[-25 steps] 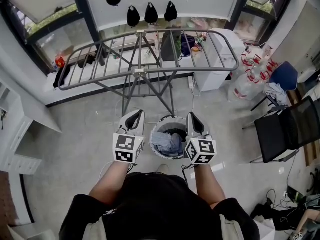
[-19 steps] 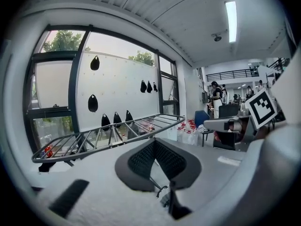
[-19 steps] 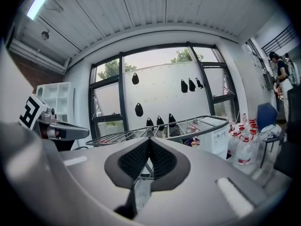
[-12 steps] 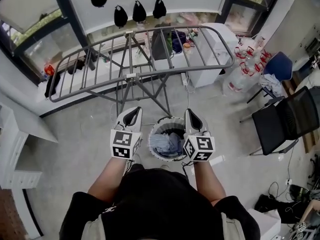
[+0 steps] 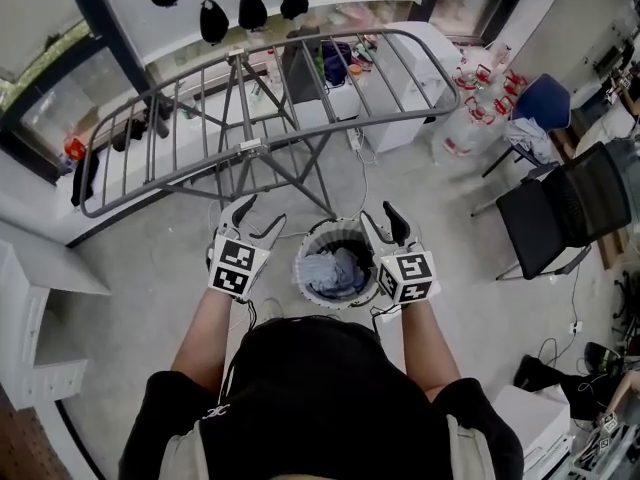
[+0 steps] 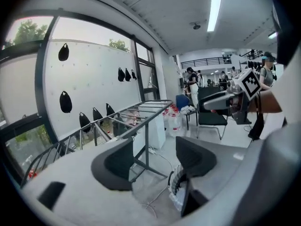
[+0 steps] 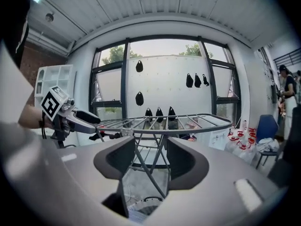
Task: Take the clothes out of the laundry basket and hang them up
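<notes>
both grippers opening beside the laundry basket, nothing held

the head view is showing the full layout. the laundry basket is standing on the floor just in front of the person, between the two grippers, and the clothes are lying bundled inside it. the drying rack is standing beyond the basket, and a black chair is standing well apart at the right.

the gripper views are adding what the head view is not giving. the left gripper view is looking across the room, taking in people in the distance and only a slice of the basket rim low between its jaws. the right gripper view is facing the rack head-on against the window, with the other gripper showing at its left edge. the clothes are not showing clearly in either of these views.

the left gripper is hovering just left of the basket. its jaws are opening and standing wide apart, with nothing between them. the right gripper is hovering just right of the basket. its jaws are opening too, with a clear gap and nothing clamped. both forearms are reaching forward side by side, with the jaws pointing toward the rack and the marker cubes facing up.
</notes>
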`<state>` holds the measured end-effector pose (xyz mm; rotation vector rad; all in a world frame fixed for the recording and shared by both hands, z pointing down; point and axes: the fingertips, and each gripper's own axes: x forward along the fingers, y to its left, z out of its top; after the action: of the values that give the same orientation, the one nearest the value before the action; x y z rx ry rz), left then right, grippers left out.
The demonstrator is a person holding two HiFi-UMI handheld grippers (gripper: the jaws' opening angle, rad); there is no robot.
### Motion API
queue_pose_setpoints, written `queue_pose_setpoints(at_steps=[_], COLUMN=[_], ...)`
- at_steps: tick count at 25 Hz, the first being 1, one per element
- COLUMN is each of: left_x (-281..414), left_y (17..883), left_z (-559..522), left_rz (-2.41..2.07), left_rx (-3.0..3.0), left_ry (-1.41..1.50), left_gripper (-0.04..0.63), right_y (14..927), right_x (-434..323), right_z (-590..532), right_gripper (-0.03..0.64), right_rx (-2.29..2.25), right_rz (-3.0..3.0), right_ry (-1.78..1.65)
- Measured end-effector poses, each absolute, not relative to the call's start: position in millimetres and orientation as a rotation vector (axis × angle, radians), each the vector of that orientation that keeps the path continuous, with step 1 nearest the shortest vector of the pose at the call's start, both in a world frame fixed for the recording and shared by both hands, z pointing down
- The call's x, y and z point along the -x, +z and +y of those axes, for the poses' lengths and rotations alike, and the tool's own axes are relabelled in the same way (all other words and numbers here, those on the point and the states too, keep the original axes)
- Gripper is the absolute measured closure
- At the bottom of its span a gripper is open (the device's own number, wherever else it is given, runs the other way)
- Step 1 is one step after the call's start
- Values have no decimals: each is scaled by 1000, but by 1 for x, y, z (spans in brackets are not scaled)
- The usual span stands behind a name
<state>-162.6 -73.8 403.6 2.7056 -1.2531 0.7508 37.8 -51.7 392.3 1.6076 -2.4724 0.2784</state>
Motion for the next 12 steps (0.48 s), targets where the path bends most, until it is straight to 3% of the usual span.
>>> queue_pose_setpoints(at_steps=[5,12], left_x=[169,160], left_y=[469,581], left_z=[-74,-50], left_rz=[-1070,-688], left_rx=[-2680,-2592], left_ry=[935,1157], left_gripper=[273,248], right_y=[438,496], right_x=[-48,-60], right_z=[-45,-25], right_gripper=[357,351], right_rx=[-1558,-1536], right_rz=[-2339,-2219], right_ry=[312,458])
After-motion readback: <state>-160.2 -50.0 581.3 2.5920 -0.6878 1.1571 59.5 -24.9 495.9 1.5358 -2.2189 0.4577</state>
